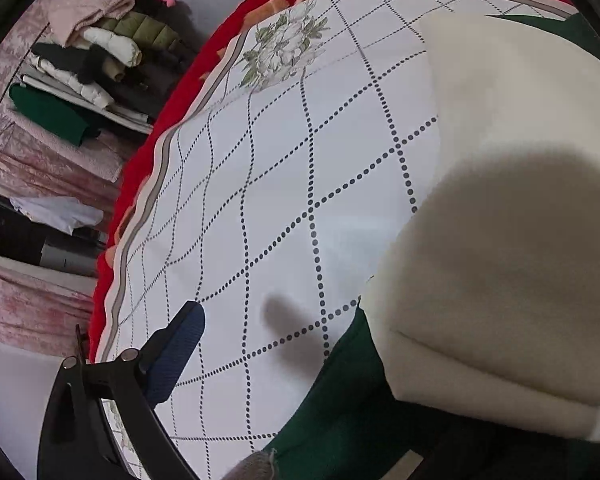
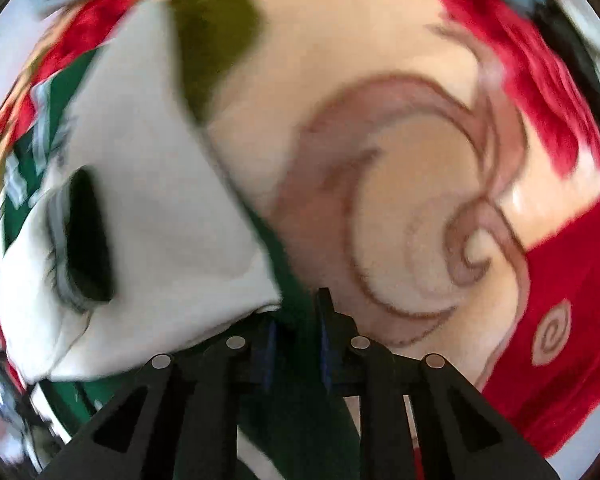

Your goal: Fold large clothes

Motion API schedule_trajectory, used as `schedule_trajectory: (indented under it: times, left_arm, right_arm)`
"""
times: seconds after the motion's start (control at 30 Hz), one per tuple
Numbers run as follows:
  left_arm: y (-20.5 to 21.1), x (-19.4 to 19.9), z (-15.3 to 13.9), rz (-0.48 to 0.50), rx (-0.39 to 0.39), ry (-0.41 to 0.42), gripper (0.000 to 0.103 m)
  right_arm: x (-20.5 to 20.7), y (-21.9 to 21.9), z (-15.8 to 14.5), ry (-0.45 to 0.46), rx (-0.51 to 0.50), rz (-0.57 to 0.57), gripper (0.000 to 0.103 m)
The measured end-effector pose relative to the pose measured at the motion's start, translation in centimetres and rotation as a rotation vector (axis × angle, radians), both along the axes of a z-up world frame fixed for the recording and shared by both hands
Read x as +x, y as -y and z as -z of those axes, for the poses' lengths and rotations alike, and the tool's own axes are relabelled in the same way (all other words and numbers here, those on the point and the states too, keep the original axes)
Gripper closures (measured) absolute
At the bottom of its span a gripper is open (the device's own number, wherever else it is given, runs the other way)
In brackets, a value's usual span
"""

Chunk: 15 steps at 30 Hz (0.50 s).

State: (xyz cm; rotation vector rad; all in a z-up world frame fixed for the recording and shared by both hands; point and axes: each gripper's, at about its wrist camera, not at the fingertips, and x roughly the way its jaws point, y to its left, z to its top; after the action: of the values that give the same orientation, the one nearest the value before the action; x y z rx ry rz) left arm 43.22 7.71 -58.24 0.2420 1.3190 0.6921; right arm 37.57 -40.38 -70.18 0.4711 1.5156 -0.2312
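Note:
A large cream-and-dark-green garment (image 1: 500, 208) lies folded on the white dotted-grid sheet (image 1: 260, 200), filling the right of the left wrist view. My left gripper (image 1: 300, 320) hangs wide open just above the sheet at the garment's left edge. Only its left finger, with a blue pad (image 1: 176, 360), shows; the cream cloth hides the other. In the blurred right wrist view, the garment's cream part (image 2: 160, 208) lies to the left. My right gripper (image 2: 296, 340) points down with its jaws narrow, pinching a dark green edge of the garment (image 2: 296, 400).
A red and cream swirl-patterned blanket (image 2: 420, 200) lies under the sheet, its red edge (image 1: 172, 128) showing on the left. Beyond it, a pile of folded clothes (image 1: 100, 52) rests on a pink cover (image 1: 40, 160).

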Motion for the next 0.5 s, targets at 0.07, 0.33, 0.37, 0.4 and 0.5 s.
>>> schedule_trajectory:
  times: [0.07,0.33,0.37,0.4,0.5]
  left_arm:
    - [-0.1,-0.1,0.2,0.012,-0.014,0.005,0.000]
    - [1.2,-2.7,-2.6,0.070,-0.079,-0.020,0.000]
    - [1.9,-3.9,-3.6,0.101,-0.095,-0.022,0.000]
    - [2.8,-5.3,-4.6,0.135,-0.115,-0.023,0.000]
    - [4.9,-9.4,-6.8,0.210,-0.143,-0.050,0.000]
  right_arm:
    - [-0.3,0.2,0.7,-0.025,-0.052,-0.033,0.076]
    - [-0.4,-1.3,-2.0,-0.080,-0.079,-0.027,0.072]
    - [-0.9,-2.2,-3.2,-0.070,-0.061,-0.041,0.068]
    - [-1.4,-3.2,-4.3,-0.062,-0.056,-0.063,0.068]
    - [-3.9,-6.9,-6.3,-0.064,0.089,-0.130,0.068]
